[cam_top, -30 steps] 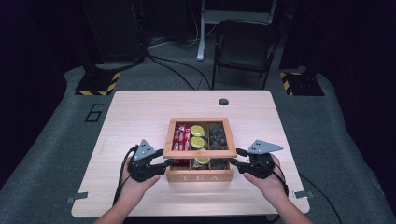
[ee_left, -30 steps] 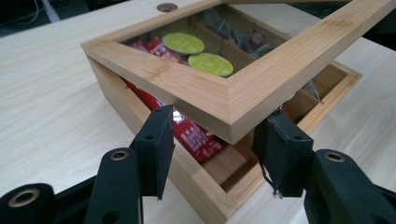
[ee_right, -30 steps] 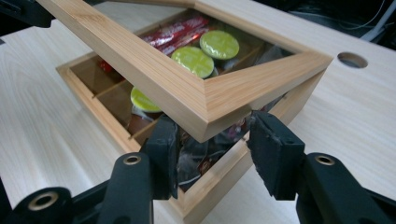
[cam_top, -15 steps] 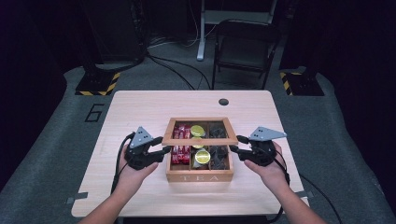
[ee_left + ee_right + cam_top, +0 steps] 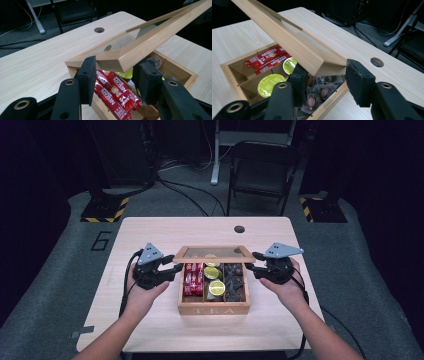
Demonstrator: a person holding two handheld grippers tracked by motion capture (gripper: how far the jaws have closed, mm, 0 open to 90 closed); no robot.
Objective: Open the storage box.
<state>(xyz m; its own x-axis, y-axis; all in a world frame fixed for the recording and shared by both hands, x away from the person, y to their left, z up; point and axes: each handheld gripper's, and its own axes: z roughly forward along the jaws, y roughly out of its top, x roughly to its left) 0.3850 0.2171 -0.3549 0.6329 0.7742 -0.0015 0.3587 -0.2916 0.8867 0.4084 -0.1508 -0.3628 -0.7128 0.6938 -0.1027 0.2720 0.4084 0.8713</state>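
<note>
While both grippers lift:
Left gripper (image 5: 176, 268): jaws just been closing, straddling the lid's (image 5: 140, 50) left front corner; pads seem not to press it.
Right gripper (image 5: 253, 263): grasping the lid's right front corner, it appears.
Lid: glass-paned, tilted up at its front, hinged at the back.
Tea box (image 5: 214, 309): mid-worktop (image 5: 150, 232), 3 compartments.
Contents: red sachets (image 5: 117, 93), green pods (image 5: 267, 84), dark teabags (image 5: 322, 91).
</note>
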